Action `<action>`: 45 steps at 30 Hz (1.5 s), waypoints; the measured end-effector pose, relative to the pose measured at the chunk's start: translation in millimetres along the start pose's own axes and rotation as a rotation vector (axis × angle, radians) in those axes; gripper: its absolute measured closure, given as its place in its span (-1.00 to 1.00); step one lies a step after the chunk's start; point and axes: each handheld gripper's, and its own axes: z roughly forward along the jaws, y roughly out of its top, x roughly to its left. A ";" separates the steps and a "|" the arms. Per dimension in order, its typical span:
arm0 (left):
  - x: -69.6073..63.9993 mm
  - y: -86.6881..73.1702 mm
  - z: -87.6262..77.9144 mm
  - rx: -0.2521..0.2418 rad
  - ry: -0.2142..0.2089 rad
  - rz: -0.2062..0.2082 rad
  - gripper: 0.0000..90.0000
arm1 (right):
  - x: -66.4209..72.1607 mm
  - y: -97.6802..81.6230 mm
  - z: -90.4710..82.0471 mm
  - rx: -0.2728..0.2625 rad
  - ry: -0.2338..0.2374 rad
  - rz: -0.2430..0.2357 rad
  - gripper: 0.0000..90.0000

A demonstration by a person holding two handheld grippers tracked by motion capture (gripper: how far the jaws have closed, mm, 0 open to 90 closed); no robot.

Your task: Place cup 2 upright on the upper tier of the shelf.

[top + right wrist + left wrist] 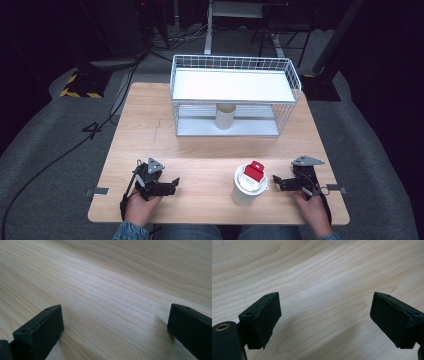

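A white tumbler (247,187) with a red and white lid stands upright near the table's front edge, between my two grippers. My left gripper (172,185) rests low over the wood to the tumbler's left, pointing right, a clear gap away from it. Its own view has the left gripper (325,315) open, with bare wood between the jaws. My right gripper (278,181) sits just right of the tumbler and points left toward it without touching. Seen in its own view, the right gripper (115,325) is open wide over bare wood.
A white wire shelf rack (235,62) stands at the back middle of the wooden table (200,150). A pale cylinder (225,116) stands upright under its shelf. Cables and stand feet lie on the grey floor beyond the table.
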 end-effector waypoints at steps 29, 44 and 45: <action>2.5 -7.0 9.4 -0.010 0.015 0.043 -0.80 | -0.6 0.0 -0.1 0.001 0.005 -0.006 -0.99; 2.5 -7.1 9.5 -0.012 0.016 0.043 -0.80 | 9.2 8.1 -30.4 -0.052 0.077 -0.048 -0.93; 2.4 -7.1 9.5 -0.013 0.016 0.043 -0.80 | 13.1 9.1 -39.6 -0.057 0.091 -0.055 -0.92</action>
